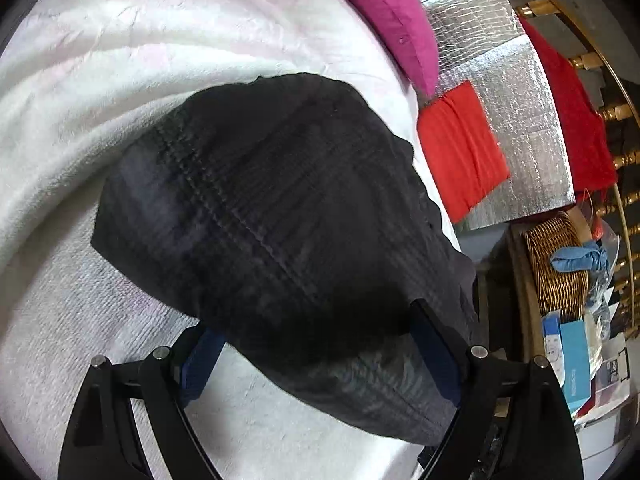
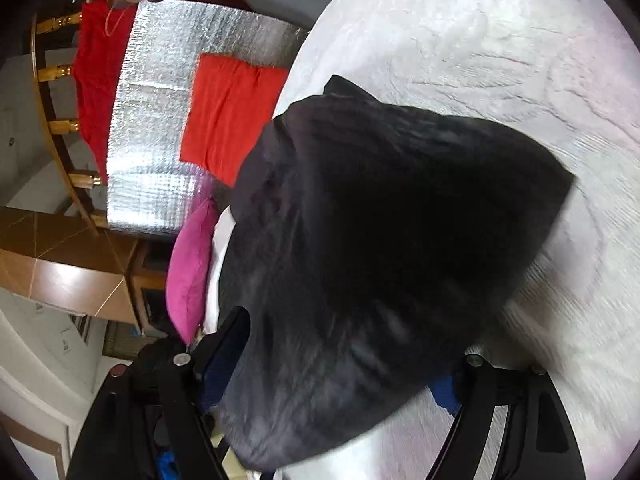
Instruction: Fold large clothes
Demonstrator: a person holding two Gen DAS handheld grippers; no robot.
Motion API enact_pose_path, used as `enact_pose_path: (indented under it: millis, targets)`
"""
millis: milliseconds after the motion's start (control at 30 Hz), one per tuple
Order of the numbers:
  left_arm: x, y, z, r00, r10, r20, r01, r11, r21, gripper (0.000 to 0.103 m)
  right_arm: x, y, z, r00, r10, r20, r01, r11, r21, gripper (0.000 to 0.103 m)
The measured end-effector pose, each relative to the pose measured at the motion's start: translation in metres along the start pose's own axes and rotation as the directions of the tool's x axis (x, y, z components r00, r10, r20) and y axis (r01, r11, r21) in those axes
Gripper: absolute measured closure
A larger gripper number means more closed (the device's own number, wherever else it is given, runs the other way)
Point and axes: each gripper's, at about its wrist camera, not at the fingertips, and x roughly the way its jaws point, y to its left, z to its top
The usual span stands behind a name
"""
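Black garment (image 1: pixel 280 208): folded into a thick dark bundle, resting on the white bedspread (image 1: pixel 120 60).

Runs lengthwise straight ahead of both tools. Starts with its near end inside the jaws and ends with its far end out on the bedspread.

Left gripper (image 1: pixel 312 318): straddles the near end with fingers set wide. Has cloth lying against both blue pads (image 1: pixel 200 360). Cannot be judged for pressure on the cloth from this view.

Right gripper (image 2: pixel 352 336): likewise set wide across the bundle. Appears clamped on the full width, with cloth filling the gap from pad to pad.

Neither hand nearer; both at the same end, side by side.

Edges:
- In the left wrist view, drops off the bed along the garment's right flank.
- Borders there on the pink cushion (image 1: pixel 388 20), just beside the bundle.
- Further out: red folded cloth (image 1: pixel 460 148) on a silver foil mat (image 1: pixel 500 60), and a wicker basket (image 1: pixel 556 264).

Open room: bare bedspread beyond the far end and along the opposite flank. Judged sufficient for laying the bundle flat or folding away from the bed edge.

Keep clear of the cushion side.
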Motion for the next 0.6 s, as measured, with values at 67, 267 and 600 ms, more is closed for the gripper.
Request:
enact_pose_path:
  millis: [67,267,600]
  targets:
    - [0.002,0.004,0.002,1.0,-0.002,0.007,0.002,1.0,-0.022,0.02,0.005,0.007,0.0,0.999,-0.017,0.027,0.018,0.999,-0.032,0.02]
    - [-0.001,0.003,0.008,1.0,0.007,0.025,-0.007,1.0,-0.008,0.064,0.007,0.025,-0.001,0.992,-0.109,0.057,0.116,0.984,-0.134,0.045]
    - [-0.04,-0.018,-0.004,0.998,0.02,0.058,-0.028,0.99,0.138,0.081,-0.022,0.053,-0.023,0.985,-0.13,0.109,0.158,0.938,-0.308,0.064]
